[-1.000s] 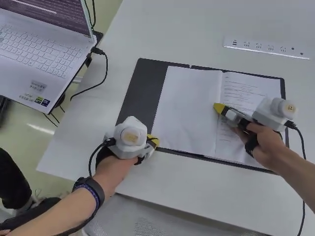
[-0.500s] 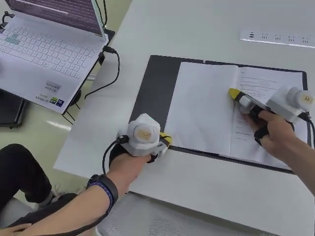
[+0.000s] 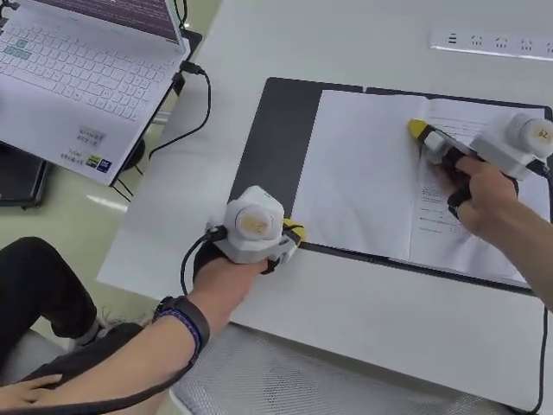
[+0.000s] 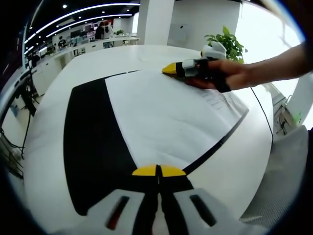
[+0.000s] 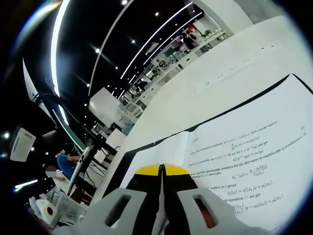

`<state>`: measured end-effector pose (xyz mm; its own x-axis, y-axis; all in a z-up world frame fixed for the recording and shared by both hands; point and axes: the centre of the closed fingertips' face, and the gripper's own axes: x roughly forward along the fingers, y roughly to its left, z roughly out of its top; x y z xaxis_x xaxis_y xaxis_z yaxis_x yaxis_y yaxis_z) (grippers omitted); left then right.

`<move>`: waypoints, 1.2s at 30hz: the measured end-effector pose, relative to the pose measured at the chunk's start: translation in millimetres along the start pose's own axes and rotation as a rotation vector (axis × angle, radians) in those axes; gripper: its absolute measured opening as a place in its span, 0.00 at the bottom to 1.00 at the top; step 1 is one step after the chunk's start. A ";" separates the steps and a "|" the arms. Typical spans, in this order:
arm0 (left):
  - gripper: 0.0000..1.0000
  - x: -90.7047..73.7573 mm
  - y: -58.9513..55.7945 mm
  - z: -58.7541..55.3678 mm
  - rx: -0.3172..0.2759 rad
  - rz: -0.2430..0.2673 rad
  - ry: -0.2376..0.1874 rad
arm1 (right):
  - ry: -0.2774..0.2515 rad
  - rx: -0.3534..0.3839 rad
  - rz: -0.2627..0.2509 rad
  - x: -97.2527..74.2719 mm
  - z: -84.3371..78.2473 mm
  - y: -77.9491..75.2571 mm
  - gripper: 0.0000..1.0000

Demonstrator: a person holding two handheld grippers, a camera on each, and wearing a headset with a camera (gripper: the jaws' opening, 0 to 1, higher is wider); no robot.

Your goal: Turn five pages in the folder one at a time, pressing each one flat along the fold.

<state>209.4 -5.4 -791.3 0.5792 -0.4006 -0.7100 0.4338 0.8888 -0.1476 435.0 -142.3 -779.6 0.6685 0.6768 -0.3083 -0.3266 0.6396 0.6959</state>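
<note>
The black folder lies open on the white table. A blank white page covers its left side and a printed page its right. My right gripper is shut, its yellow tips pressed on the fold near the folder's far edge; the right gripper view has the tips over the crease between blank page and printed page. My left gripper is shut and rests on the folder's near left corner. The left gripper view has its tips at the page's near edge, with the right gripper beyond.
An open laptop sits at the far left, a black cable running from it toward the folder. A white power strip lies past the folder. The table's near edge is close, and a person's leg is below left.
My right gripper has slid along the fold toward the folder's far edge. The left gripper has stayed at the near left corner. The head camera has shifted.
</note>
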 end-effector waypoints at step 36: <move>0.00 -2.1 1.0 -1.0 -0.002 0.005 -0.012 | 0.028 -0.050 0.065 -17.5 -15.5 28.6 0.00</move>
<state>208.0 -3.5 -790.6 0.5897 -0.3988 -0.7023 0.4296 0.8913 -0.1454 403.5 -130.3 -764.3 0.6259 0.7272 -0.2817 -0.4022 0.6105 0.6823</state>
